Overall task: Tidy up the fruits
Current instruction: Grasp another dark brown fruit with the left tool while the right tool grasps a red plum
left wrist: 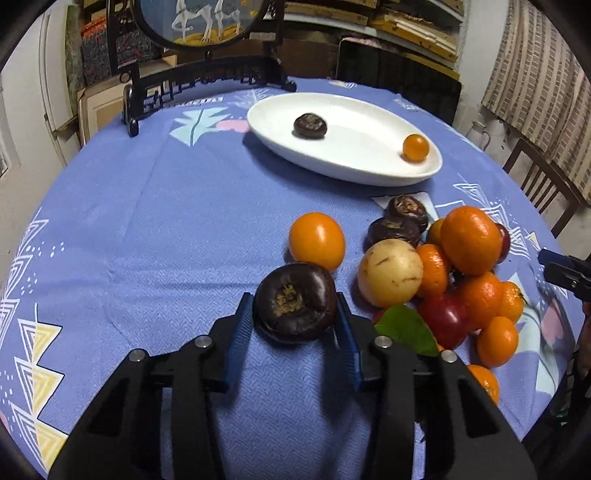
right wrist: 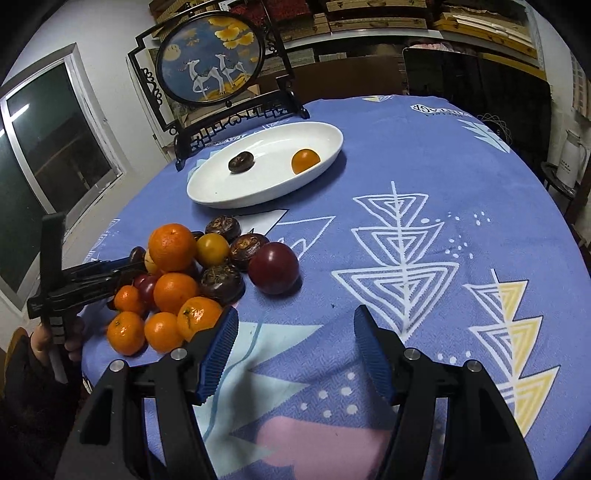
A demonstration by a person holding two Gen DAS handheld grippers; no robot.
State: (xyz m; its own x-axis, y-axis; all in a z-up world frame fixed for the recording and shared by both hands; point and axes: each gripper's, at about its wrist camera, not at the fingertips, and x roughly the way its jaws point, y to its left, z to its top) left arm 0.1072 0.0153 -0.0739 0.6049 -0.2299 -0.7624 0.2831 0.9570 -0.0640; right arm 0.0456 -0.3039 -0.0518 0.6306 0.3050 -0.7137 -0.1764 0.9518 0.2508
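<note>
Fruit sorting going on here, on a counter (left wrist: 155, 229) that's wearing a blue patterned tablecloth (right wrist: 424, 177). Nearest the left wrist camera, the left gripper (left wrist: 295, 314) is sitting with its blue pads pressing on either side of a dark brown water chestnut (left wrist: 294, 301), which is resting on the cloth. Just behind that chestnut a smooth orange fruit (left wrist: 317, 240) is lying by itself, almost touching it.

To the right of those, the main fruit pile (left wrist: 454, 280) is bunching together: mandarins, a pale yellowish fruit (left wrist: 389, 272), a red one (left wrist: 445, 319), a green leaf (left wrist: 406, 328) and two more chestnuts (left wrist: 400, 218) at the back of the heap. In the right wrist view a dark red plum-like fruit (right wrist: 273, 267) is sitting just beside the pile, on its right edge.

The right gripper (right wrist: 291, 332) is hanging over bare cloth with its fingers standing apart and nothing between them. A hand (right wrist: 55, 341) is showing at the left edge of that view, wrapping around the left tool's handle.

Further back, a white oval dish (right wrist: 321, 129) is holding two things well apart from each other: one chestnut (right wrist: 241, 161) and one small orange fruit (right wrist: 305, 161). Behind the dish, a round painted screen in a black stand (right wrist: 210, 55) is standing at the far edge of the counter, with shelves (right wrist: 406, 18) beyond.
</note>
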